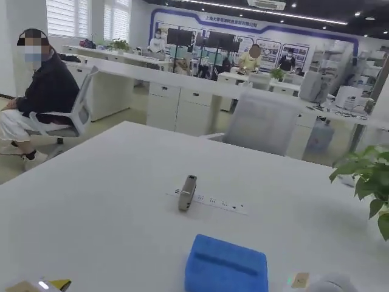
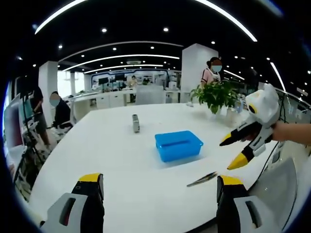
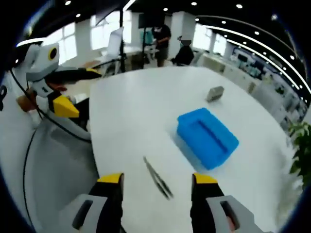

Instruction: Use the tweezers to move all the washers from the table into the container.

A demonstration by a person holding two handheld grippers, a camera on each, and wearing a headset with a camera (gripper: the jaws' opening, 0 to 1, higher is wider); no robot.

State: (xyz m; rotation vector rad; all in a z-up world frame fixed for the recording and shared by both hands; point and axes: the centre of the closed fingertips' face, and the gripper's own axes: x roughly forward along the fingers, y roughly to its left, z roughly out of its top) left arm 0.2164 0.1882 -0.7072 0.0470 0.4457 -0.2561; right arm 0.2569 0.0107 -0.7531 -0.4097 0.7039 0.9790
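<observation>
A blue open-topped container [image 1: 226, 267] sits on the white table [image 1: 109, 201] near its front edge. Thin metal tweezers [image 3: 157, 177] lie flat on the table between the container [image 3: 208, 138] and me, in front of my right gripper [image 3: 158, 179], whose yellow-tipped jaws are open with nothing between them. My left gripper [image 2: 159, 182] is open too, held above the table edge, with the tweezers [image 2: 202, 179] ahead to its right and the container [image 2: 178, 144] beyond. Each gripper appears in the other's view, the right gripper [image 2: 232, 151] and the left gripper [image 3: 80, 92], both open.
A small grey device [image 1: 187, 192] stands on a white power strip [image 1: 222, 202] mid-table. A potted plant [image 1: 368, 176] is at the table's right edge. A grey office chair [image 1: 261, 121] faces the far side. A person sits at left [image 1: 42, 91].
</observation>
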